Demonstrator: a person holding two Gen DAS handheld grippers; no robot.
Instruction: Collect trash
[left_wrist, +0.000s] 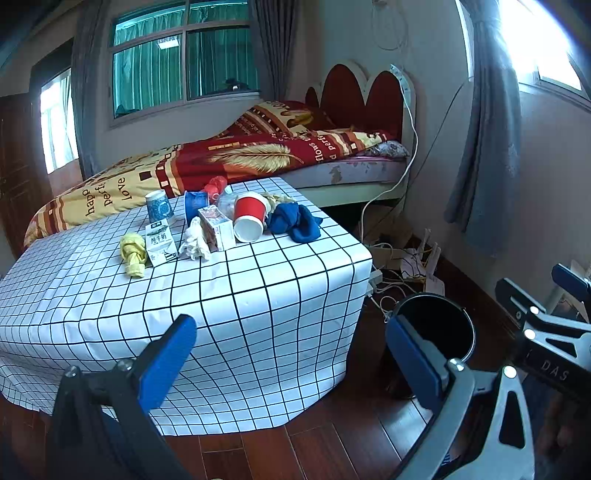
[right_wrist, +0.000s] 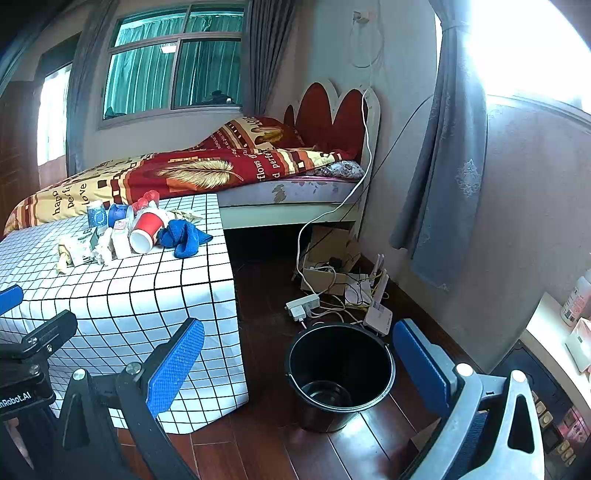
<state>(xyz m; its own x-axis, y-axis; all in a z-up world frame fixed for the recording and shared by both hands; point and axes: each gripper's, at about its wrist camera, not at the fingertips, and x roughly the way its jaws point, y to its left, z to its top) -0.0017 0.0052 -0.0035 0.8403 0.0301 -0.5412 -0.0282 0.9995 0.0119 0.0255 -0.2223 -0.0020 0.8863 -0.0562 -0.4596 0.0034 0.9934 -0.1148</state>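
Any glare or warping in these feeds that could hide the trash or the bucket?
Left wrist: window blown out top right, fisheye bends the table grid, trash sharp; bucket half hidden behind a finger. Right wrist: stronger window glare, bucket clear, its inside dark.

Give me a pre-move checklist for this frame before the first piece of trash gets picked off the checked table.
1. Left hand-held gripper open, nothing between the jaws: ok.
2. Right hand-held gripper open, nothing between the jaws: ok.
3. Black bucket upright on the floor beside the table, mouth unobstructed: ok.
4. Trash within view: red paper cup on its side, milk carton, crumpled tissue: ok.
5. Blue cloth counts as trash: cannot tell.
6. Either gripper touching the trash: not ok, both are apart from it.
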